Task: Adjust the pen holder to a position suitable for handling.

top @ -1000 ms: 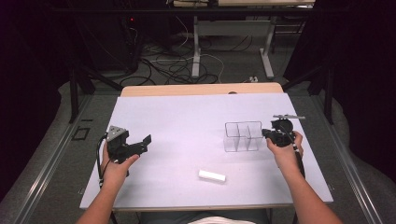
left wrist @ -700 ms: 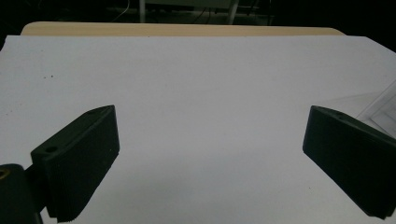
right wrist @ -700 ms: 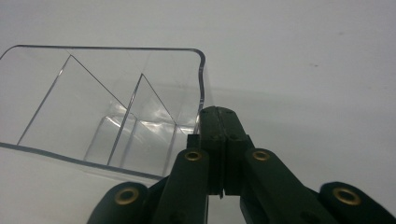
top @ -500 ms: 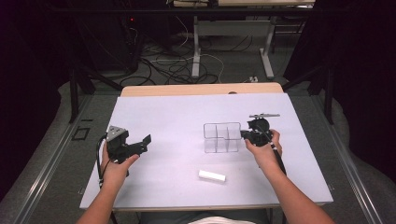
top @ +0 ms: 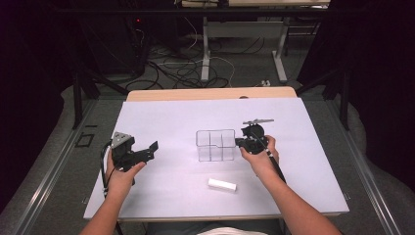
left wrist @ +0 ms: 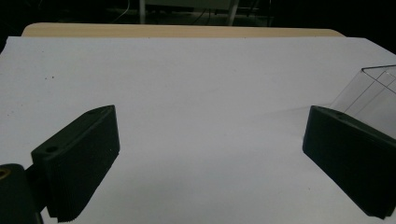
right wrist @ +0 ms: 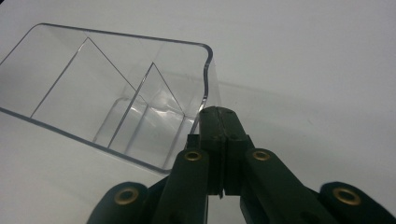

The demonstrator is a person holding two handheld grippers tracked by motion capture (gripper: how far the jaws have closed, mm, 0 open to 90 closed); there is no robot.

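Organizer box dragged by its wall

Organizer box [top: 216, 145] sits mid-table [top: 313, 147], well off every edge. Your right gripper [top: 241, 142] pinches its right wall, likely to slide it. Your left gripper [top: 152, 148] waits wide near the left edge. White cylinder [top: 222, 184] lies toward the near edge.

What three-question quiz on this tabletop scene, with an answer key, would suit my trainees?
1. True or false: the right hand-held gripper is shut on the wall of the clear divided box.
2. Which thing lies nearest the table's near edge: A) the white cylinder, B) the box?
3. How do the jaws of the left hand-held gripper stand?

Key: 1 true; 2 A; 3 wide open, with nothing between them.
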